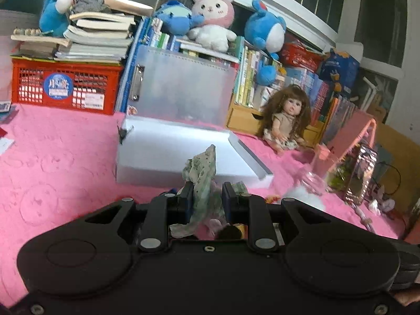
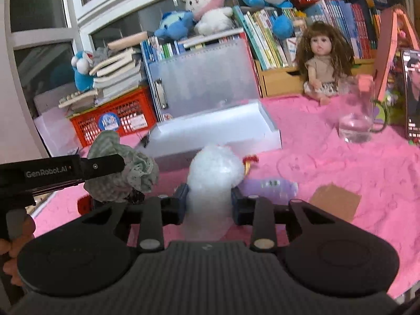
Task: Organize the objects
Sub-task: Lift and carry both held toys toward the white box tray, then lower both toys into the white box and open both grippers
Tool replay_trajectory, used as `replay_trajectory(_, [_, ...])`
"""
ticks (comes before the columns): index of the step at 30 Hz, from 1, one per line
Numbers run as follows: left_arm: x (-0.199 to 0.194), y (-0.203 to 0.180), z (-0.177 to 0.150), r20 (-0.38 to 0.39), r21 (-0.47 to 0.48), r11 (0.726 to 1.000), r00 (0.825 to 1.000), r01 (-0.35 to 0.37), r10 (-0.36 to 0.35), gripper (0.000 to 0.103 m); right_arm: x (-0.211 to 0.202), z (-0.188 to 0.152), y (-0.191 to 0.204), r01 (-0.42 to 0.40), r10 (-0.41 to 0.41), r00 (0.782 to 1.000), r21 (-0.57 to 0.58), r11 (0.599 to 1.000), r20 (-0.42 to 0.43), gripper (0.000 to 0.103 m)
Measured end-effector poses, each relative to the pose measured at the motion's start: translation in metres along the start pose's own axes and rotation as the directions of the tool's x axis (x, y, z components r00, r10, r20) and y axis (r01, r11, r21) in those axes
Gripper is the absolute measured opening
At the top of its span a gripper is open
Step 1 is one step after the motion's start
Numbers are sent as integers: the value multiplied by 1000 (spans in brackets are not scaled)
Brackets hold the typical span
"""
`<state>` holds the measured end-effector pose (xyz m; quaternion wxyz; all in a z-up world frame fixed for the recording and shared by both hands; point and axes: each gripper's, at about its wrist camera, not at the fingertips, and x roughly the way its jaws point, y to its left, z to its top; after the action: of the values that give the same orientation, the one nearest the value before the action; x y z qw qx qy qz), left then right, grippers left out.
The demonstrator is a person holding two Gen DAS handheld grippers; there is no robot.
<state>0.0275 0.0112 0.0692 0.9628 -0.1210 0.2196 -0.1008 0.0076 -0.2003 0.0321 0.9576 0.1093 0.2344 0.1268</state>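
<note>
A pink embossed cloth (image 2: 354,162) covers the surface, walled at the back by books, plush toys and a red crate (image 1: 65,86). The white tray (image 1: 183,152) lies mid-surface with bare cloth on both sides. The left gripper (image 1: 204,197) pinches crumpled green-patterned paper (image 1: 202,173); the right gripper (image 2: 210,199) is clamped on a bubble-wrap wad (image 2: 215,173), both held near the tray's front edge.
</note>
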Motion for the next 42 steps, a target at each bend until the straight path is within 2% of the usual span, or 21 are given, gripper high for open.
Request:
replay_trajectory(8, [21, 17, 27, -2, -30, 999, 1000, -29, 29, 22, 13, 31, -13, 0, 0, 1000, 32, 1000, 17, 37])
replay_trajectory(22, [67, 42, 64, -34, -99, 994, 999, -45, 42, 22, 60, 72, -22, -26, 27, 999, 45, 999, -25, 37])
replay_trajectory(30, [109, 51, 75, -70, -132, 989, 996, -60, 51, 22, 103, 94, -43, -42, 53, 996, 154, 987, -67, 37])
replay_trajectory(37, [159, 57, 81, -115, -196, 978, 992, -76, 54, 22, 151, 98, -60, -32, 59, 993, 246, 969, -103, 37])
replay_trajectory(42, [190, 61, 81, -143, -197, 975, 987, -104, 77, 22, 187, 99, -72, -24, 68, 990, 327, 945, -125, 37])
